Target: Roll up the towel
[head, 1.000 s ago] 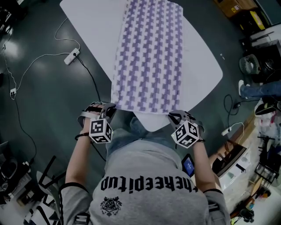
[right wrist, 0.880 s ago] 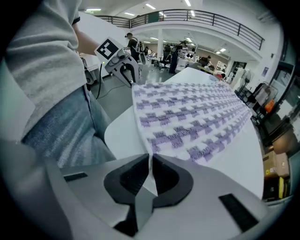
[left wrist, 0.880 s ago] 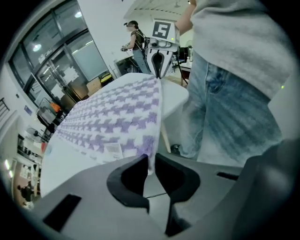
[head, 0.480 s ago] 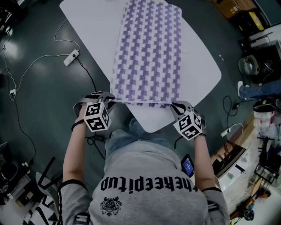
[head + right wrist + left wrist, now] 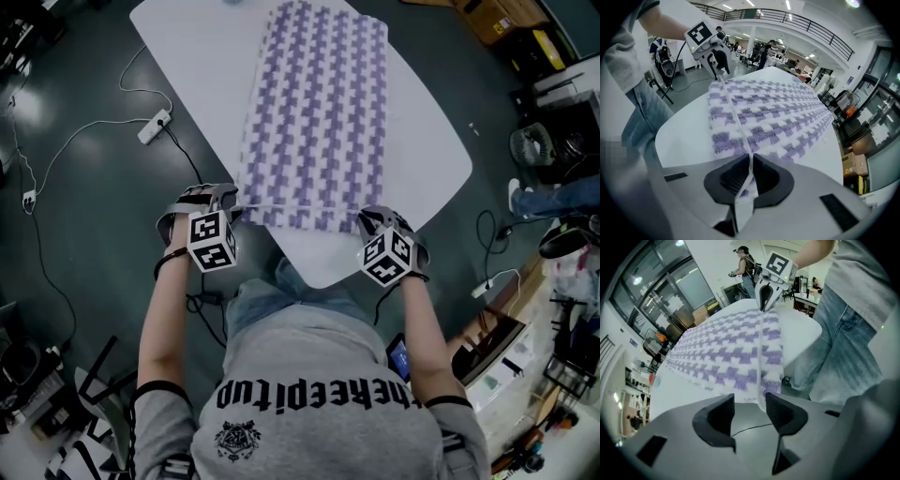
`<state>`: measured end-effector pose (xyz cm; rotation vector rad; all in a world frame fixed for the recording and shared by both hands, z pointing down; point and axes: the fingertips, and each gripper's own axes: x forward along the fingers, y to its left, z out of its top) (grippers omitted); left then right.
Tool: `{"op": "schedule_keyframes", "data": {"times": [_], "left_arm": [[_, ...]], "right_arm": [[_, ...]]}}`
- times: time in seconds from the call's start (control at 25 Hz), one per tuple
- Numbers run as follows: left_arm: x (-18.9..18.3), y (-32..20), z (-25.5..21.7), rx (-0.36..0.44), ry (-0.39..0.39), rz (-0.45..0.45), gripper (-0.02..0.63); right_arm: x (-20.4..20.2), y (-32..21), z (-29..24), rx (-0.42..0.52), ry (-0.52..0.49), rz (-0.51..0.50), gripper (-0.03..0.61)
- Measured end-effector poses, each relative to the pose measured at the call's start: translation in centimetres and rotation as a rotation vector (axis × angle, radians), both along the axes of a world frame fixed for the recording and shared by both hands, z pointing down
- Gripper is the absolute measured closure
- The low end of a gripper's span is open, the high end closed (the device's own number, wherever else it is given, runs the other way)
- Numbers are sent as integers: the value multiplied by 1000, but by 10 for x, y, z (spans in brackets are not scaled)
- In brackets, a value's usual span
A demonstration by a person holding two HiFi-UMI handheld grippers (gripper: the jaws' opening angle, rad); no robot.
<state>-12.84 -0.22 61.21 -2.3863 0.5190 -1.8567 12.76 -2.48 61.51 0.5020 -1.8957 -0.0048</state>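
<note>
A purple-and-white checked towel lies lengthwise on the white table. Its near end is turned over onto itself, with the white hem stretched between the two grippers. My right gripper is at the near right corner and is shut on the hem, a white strip pinched between its pads. At the near left corner my left gripper has just been opening its jaws. In the left gripper view only floor shows in the gap, and the towel's corner hangs just past the right fingertip.
The table's rounded near corner points at the person's jeans. On the dark floor to the left lie a power strip and cables. Cardboard boxes and clutter stand to the right.
Both grippers have moved away from the body and up the table with the towel's near edge, which now lies turned over on the towel. The left gripper's jaws have opened.
</note>
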Motion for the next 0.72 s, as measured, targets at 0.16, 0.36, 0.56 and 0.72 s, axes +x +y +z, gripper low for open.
{"op": "schedule_keyframes", "data": {"times": [0.16,0.36,0.56,0.72], "left_arm": [[0,4,-23,-42,292,-238,419],[8,20,-47,193,237,-148,420],[40,15,-37,223,164,92,420],[45,57,9,151,57,86,420]], "right_arm": [[9,9,-3,-24,-42,82,554],[27,27,5,-31,-67,134,554],[13,-23,-2,-41,-79,159,554],[11,5,-19,-7,-162,185,554]]}}
